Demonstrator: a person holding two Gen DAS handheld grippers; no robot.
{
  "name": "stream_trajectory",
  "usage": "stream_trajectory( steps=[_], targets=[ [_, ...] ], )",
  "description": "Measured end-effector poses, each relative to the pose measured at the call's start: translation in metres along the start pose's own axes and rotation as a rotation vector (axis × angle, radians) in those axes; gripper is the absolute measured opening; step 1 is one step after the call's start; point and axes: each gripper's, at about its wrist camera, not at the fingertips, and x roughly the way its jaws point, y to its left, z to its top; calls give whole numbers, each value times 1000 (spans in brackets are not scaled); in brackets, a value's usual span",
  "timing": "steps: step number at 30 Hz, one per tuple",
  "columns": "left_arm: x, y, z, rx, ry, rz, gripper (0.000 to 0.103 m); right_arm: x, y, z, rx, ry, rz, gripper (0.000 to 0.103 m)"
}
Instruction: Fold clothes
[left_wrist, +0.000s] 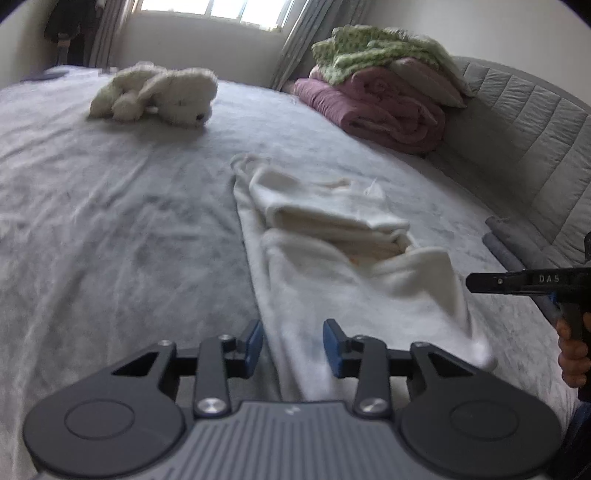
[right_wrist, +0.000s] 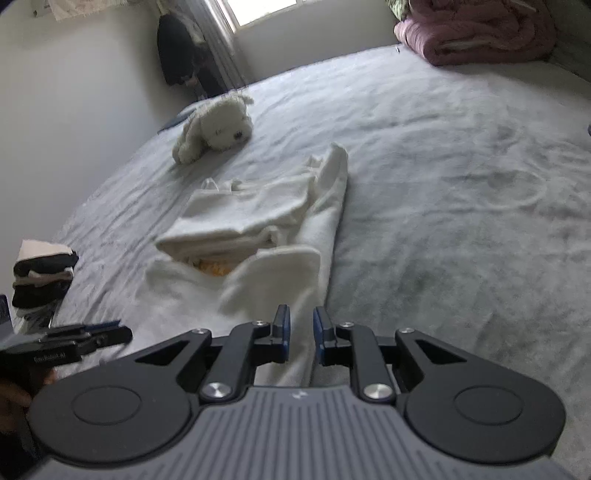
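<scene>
A white fleecy garment (left_wrist: 332, 258) (right_wrist: 258, 221) lies partly folded on the grey bed sheet (left_wrist: 110, 221), its upper part doubled over in a thick fold. My left gripper (left_wrist: 293, 341) stands open over the garment's near edge, with cloth showing between its blue pads but not pinched. My right gripper (right_wrist: 301, 328) is open by a narrow gap above the garment's near right edge. Each gripper also appears in the other's view: the right gripper (left_wrist: 476, 282) at the right edge, held by a hand (left_wrist: 572, 354), and the left gripper (right_wrist: 122, 334) at the lower left.
A white plush dog (left_wrist: 159, 94) (right_wrist: 218, 127) lies farther up the bed. Rolled pink quilts (left_wrist: 388, 107) (right_wrist: 480, 33) under a green blanket (left_wrist: 369, 48) sit by the padded headboard (left_wrist: 535, 129). A stack of folded clothes (right_wrist: 44, 273) stands at the bed's left edge.
</scene>
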Motion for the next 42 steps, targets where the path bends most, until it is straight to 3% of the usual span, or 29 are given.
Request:
stream_trajectory(
  steps=[4,15,23,32,36,42],
  targets=[
    [5,-4,13,2,-44,0,37,14,8,13,-17,-33,10,20],
    [31,-4,15,3,14,56,35,54,-2,12,14,27,-83,15],
    [9,-5,17,-17,-15,16,30,27,15,12,2,-24,-27,20],
    [-18,-8,-8,6,17,-29,28,8,38,-12,-86,33,39,20],
    [-26,0,-19,-32,50,-42,28,10,40,-17,-104,62,29,20],
    [-20,-3,-27,-5,80,-21,28,17,47,-25,-129,100,-7,20]
  ],
)
